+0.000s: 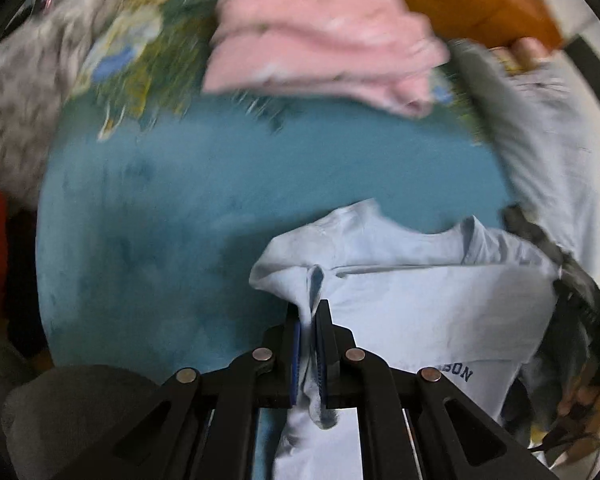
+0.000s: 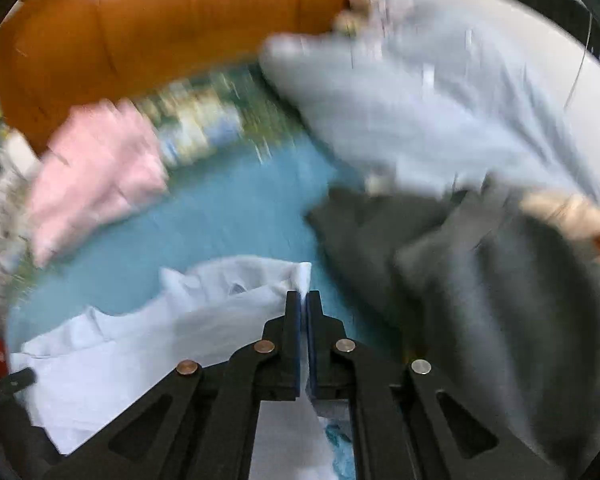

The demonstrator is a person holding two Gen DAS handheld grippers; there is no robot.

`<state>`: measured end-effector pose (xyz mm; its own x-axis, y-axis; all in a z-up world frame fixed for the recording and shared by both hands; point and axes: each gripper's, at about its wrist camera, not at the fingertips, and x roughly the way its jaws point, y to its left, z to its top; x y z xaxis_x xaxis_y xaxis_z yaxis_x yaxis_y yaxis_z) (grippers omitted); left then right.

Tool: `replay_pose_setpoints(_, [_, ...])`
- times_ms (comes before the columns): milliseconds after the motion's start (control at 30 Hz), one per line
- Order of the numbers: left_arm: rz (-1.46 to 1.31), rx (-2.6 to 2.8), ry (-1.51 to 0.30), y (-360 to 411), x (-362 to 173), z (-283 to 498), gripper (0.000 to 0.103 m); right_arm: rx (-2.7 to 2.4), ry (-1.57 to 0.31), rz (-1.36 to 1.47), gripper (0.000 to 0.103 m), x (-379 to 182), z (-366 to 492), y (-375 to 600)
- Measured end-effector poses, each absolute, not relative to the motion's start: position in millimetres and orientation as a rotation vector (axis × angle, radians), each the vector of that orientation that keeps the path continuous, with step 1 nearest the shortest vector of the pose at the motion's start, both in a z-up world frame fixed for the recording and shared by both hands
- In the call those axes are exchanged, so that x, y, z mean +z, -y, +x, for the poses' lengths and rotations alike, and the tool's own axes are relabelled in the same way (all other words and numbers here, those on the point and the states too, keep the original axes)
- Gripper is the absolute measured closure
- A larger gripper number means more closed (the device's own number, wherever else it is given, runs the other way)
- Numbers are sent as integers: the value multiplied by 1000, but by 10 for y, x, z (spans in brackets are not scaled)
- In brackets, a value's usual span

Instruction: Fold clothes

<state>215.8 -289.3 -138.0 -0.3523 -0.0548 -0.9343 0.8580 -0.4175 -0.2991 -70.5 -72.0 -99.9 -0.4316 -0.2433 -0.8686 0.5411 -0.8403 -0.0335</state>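
A pale blue T-shirt [image 1: 420, 304] with dark lettering lies on the teal bed cover [image 1: 220, 208], low in the left wrist view. My left gripper [image 1: 309, 312] is shut on a bunched fold at the shirt's left shoulder. In the right wrist view the same T-shirt [image 2: 148, 344] spreads to the lower left, and my right gripper [image 2: 304, 298] is shut on its upper right corner, with cloth pinched between the pads. Both views are blurred.
Folded pink clothes [image 1: 320, 44] lie at the far side of the cover. A light blue garment [image 2: 440, 112] and a dark grey one [image 2: 480, 280] are heaped on the right. A brown headboard [image 2: 160, 32] stands behind. A grey patterned cloth [image 1: 24, 92] lies left.
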Motion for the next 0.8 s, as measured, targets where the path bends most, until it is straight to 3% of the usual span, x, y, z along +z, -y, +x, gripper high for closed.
replay_pose_setpoints(67, [1215, -1803, -1144, 2962, -1425, 2163, 96, -2264, -455, 1398, 101, -1236, -751, 747])
replay_pose_setpoints(433, [1218, -1795, -1183, 3085, -1536, 2115, 96, -2363, -442, 1356, 100, -986, -900, 693])
replay_pose_setpoints(633, [1156, -1892, -1301, 3075, -1446, 2240, 91, -2395, -325, 1362, 97, -678, -622, 440])
replay_pose_setpoints(700, [1168, -1940, -1318, 3029, -1390, 2256, 88, -2364, -325, 1362, 78, -632, -394, 311])
replay_pose_setpoints(800, [1180, -2066, -1347, 2918, -1254, 2272, 80, -2327, -301, 1420, 69, -673, 61, -109])
